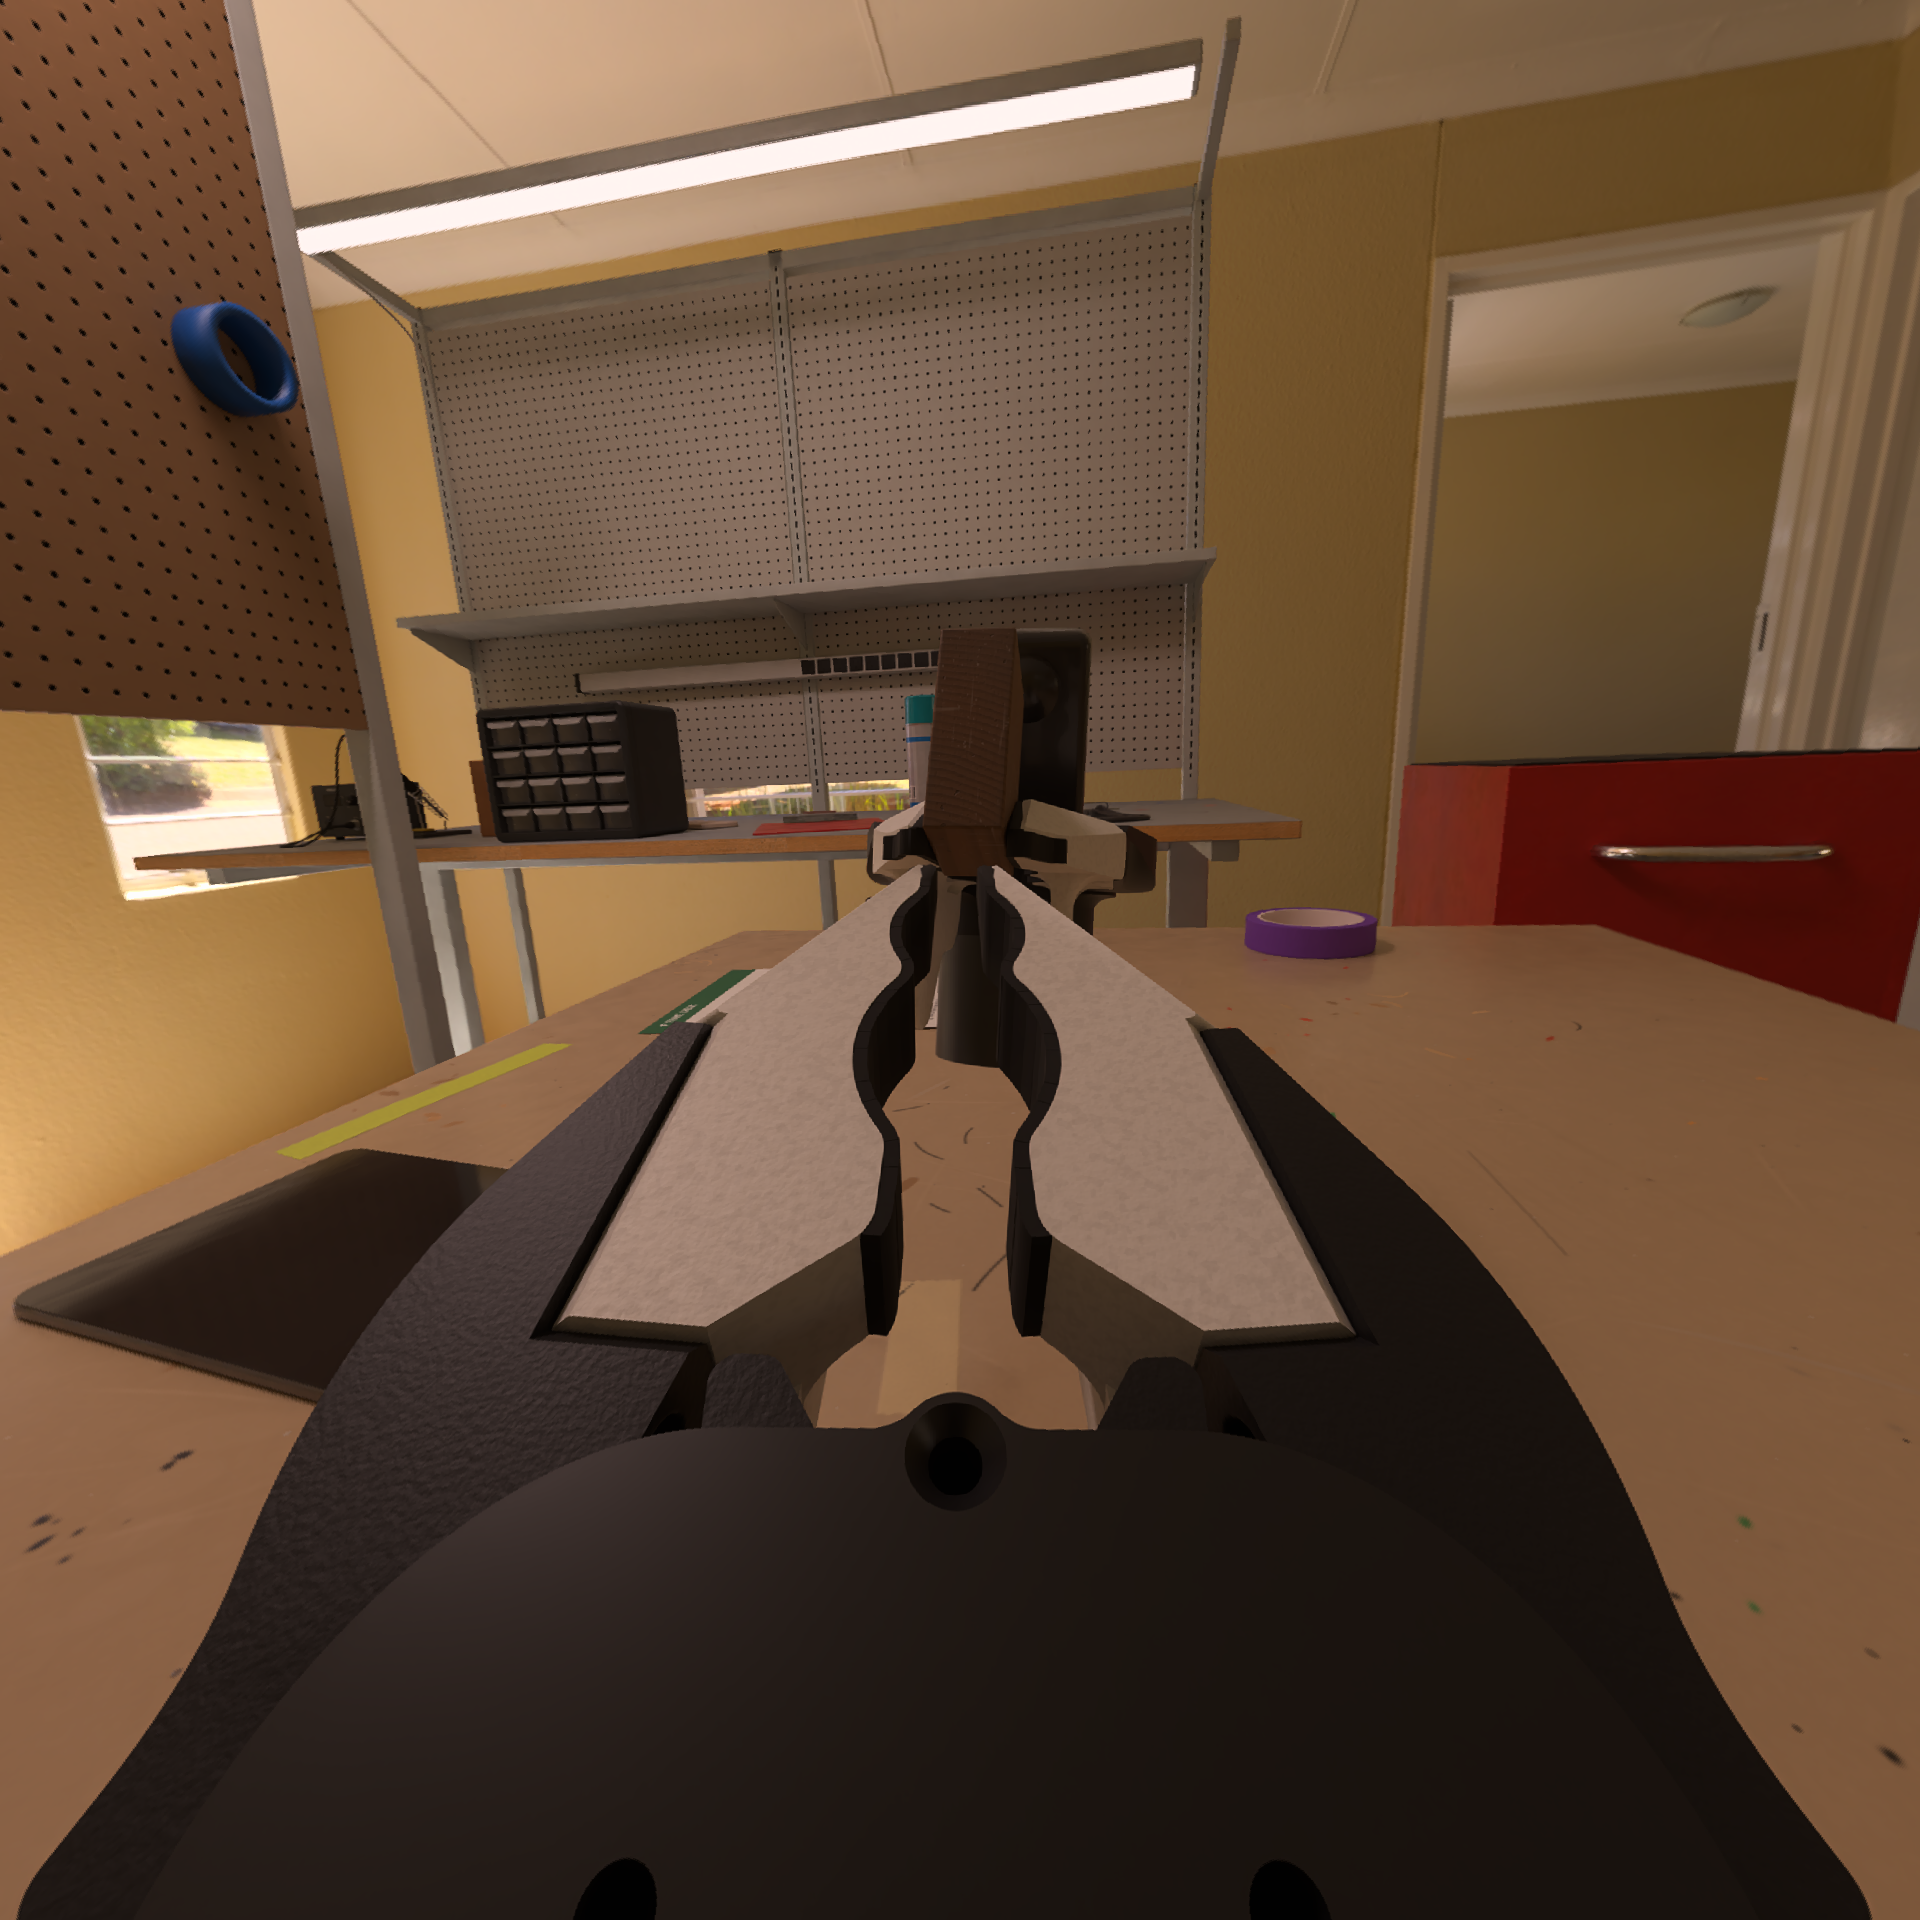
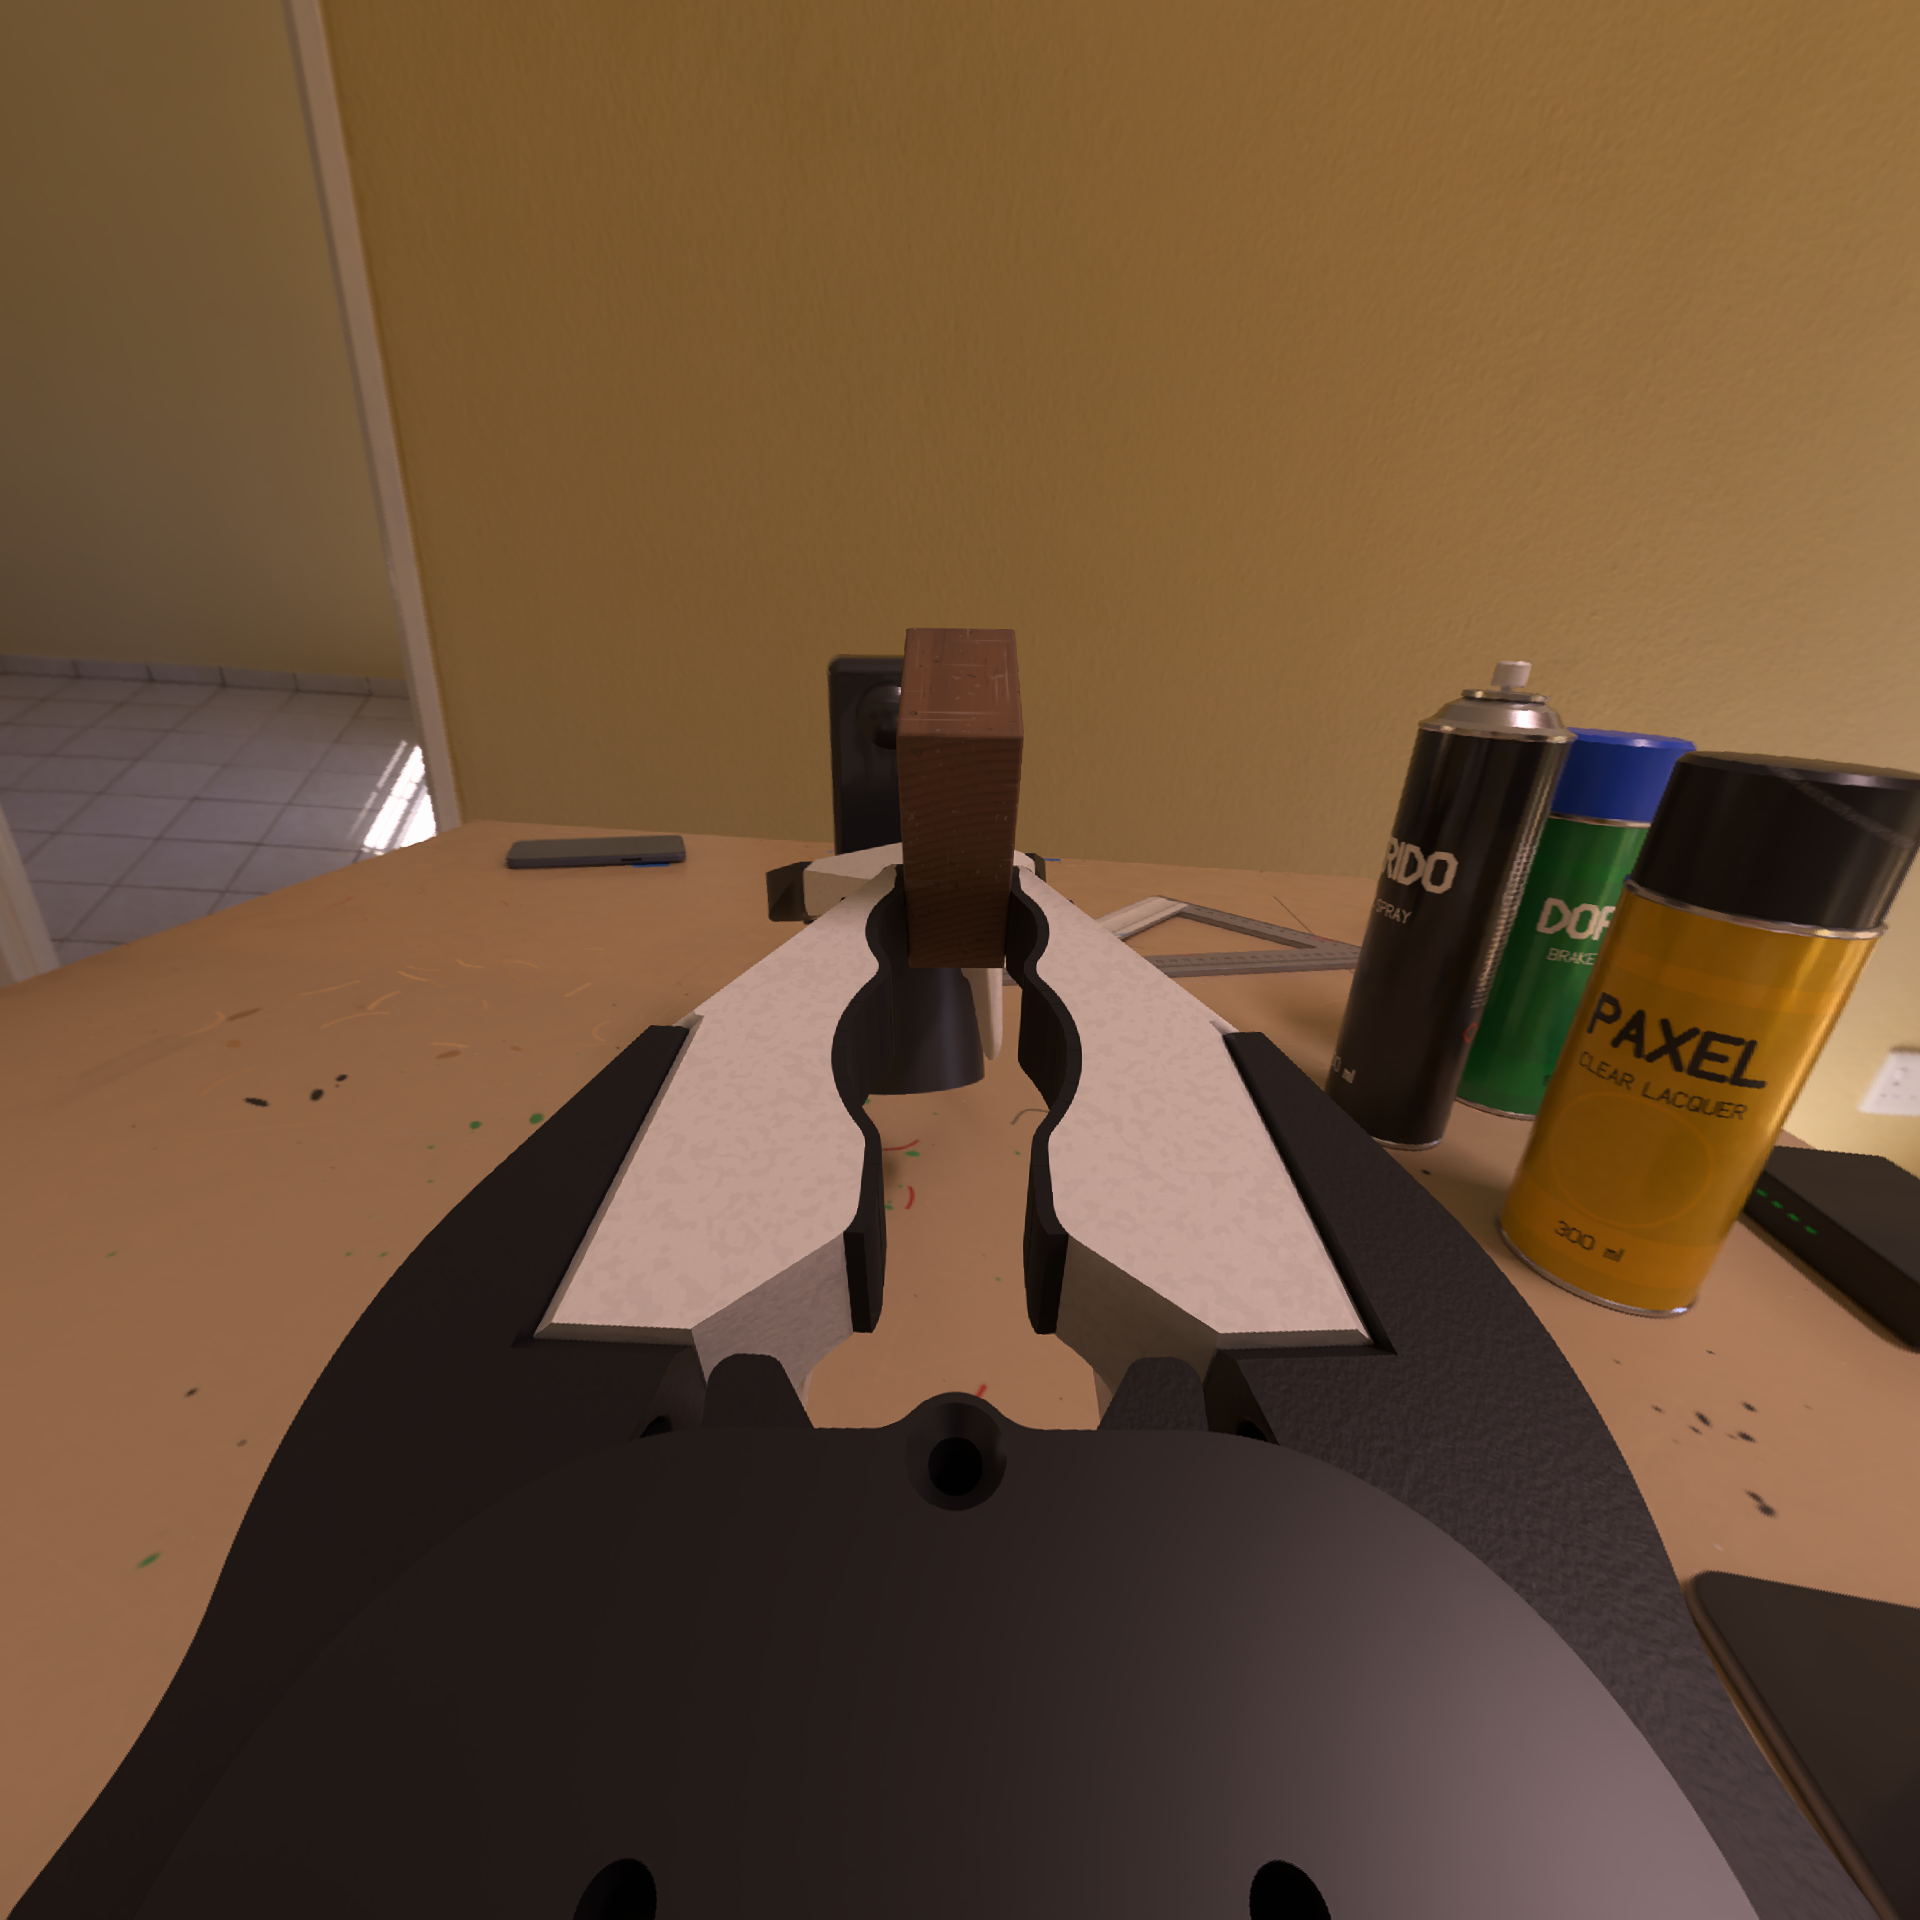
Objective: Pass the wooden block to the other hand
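Low in the right wrist view, the right gripper (image 2: 956,914) pinches the wooden block (image 2: 961,821) upright at frame centre, above the tabletop (image 2: 312,1039). Beyond it, the left gripper (image 1: 956,883) meets the block's lower end; whether its fingers clamp it, I cannot tell. If either gripper lets go too soon, the block probably drops.

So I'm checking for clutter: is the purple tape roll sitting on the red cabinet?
No, the purple tape roll lies flat on the wooden table, in front of the red cabinet.
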`<state>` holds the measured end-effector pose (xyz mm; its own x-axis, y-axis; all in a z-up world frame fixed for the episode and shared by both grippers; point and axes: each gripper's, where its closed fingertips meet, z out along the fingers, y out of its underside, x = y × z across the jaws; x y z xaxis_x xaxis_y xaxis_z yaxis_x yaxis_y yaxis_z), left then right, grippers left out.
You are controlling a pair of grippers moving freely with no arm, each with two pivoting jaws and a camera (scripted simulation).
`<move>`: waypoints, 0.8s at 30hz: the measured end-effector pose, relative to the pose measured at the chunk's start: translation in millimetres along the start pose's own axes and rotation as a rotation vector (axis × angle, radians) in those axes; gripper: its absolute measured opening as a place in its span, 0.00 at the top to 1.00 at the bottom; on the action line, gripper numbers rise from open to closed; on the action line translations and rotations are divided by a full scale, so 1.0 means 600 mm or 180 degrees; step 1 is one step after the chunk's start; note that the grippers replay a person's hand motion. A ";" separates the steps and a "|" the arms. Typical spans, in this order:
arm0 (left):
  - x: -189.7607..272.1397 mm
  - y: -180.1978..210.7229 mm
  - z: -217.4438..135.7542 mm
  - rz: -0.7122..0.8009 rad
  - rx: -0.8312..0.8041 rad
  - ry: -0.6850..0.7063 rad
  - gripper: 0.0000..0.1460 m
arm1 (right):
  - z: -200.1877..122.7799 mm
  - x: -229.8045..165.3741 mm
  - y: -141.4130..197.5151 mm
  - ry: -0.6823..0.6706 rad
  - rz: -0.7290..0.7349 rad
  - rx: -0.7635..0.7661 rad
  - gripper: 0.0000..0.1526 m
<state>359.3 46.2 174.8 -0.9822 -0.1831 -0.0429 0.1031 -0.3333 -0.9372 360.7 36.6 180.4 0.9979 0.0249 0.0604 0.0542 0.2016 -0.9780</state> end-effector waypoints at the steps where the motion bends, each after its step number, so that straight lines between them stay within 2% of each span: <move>1: 0.000 0.000 0.000 -0.0036 0.0007 0.0008 0.96 | 0.001 -0.001 0.000 -0.0021 0.0030 0.0023 0.89; 9: -0.003 0.006 -0.002 -0.0075 -0.0026 0.0030 0.98 | -0.002 0.000 0.003 -0.0043 0.0150 0.0028 0.89; 17: -0.002 0.006 -0.001 -0.0273 0.0018 0.0093 0.98 | -0.003 0.000 0.004 0.0011 -0.0009 -0.0019 0.89; 18: -0.002 0.003 -0.001 -0.0227 0.0059 0.0074 0.97 | -0.003 0.000 0.003 0.0014 -0.0022 -0.0021 0.89; 21: 0.002 -0.005 0.001 0.0072 0.0085 0.0019 0.80 | -0.004 -0.002 0.006 -0.0020 -0.0012 -0.0070 0.89; 24: 0.011 0.000 0.009 0.0357 -0.0099 0.0038 0.79 | -0.001 -0.005 0.013 -0.0062 -0.0054 -0.0151 0.89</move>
<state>353.7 40.3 176.5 -0.9665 -0.2065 -0.1522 0.2078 -0.2823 -0.9365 358.3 37.7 172.2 0.9959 0.0409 0.0806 0.0734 0.1556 -0.9851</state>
